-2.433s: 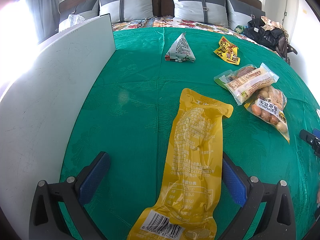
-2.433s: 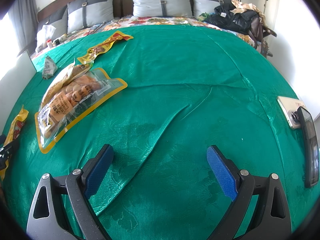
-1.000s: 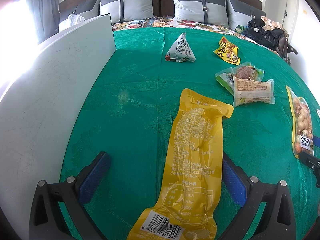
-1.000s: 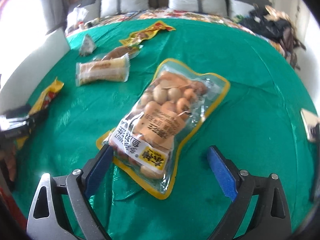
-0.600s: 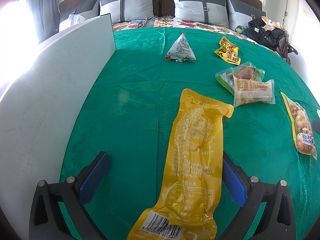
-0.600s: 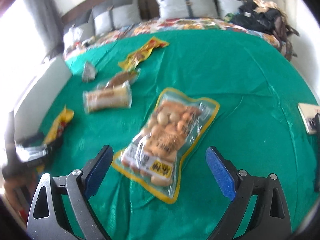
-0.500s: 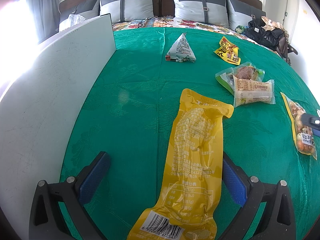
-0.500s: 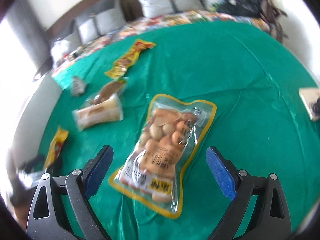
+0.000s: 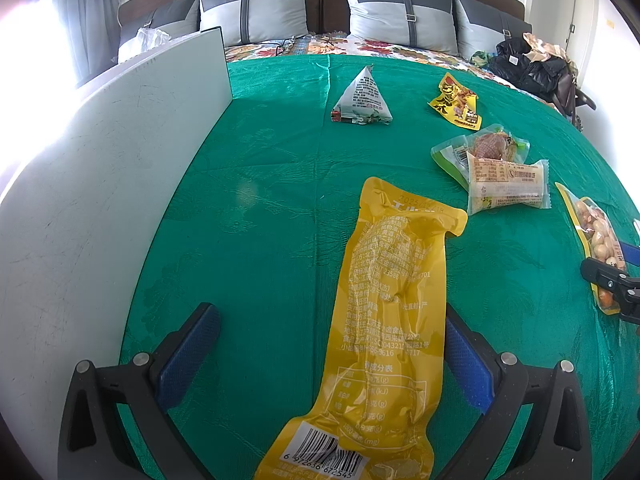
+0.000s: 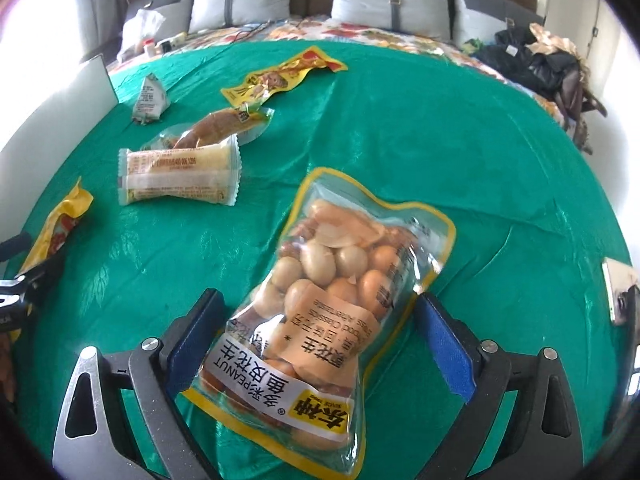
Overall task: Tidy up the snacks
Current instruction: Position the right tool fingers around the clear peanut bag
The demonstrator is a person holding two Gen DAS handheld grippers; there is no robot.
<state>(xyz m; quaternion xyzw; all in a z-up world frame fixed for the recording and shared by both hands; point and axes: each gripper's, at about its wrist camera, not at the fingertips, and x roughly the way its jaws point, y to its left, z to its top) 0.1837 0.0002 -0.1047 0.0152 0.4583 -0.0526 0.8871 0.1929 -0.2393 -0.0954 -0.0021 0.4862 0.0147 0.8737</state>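
Observation:
A long yellow snack pack [image 9: 384, 320] lies flat on the green cloth [image 9: 260, 208], its barcode end nearest the camera. My left gripper [image 9: 326, 356] stands open around it, one blue pad on each side, neither pad pressing it. A clear peanut bag with a yellow border [image 10: 332, 312] lies lengthwise between the pads of my right gripper [image 10: 320, 340], which is open. In the left wrist view the peanut bag [image 9: 596, 236] lies at the far right, with a black fingertip of the right gripper over its near end.
A white bread pack [image 10: 178, 174], a brown meat pack [image 10: 216, 128], a triangular pack [image 10: 150, 98] and a yellow strip pack [image 10: 280, 76] lie further back. A white board [image 9: 100, 200] walls the left side. A phone [image 10: 618, 292] lies at the right edge, with pillows beyond.
The peanut bag has been drawn away from the bread pack. My right gripper swung around and came down over the bag, which now fills the gap between its pads. The left gripper stayed still.

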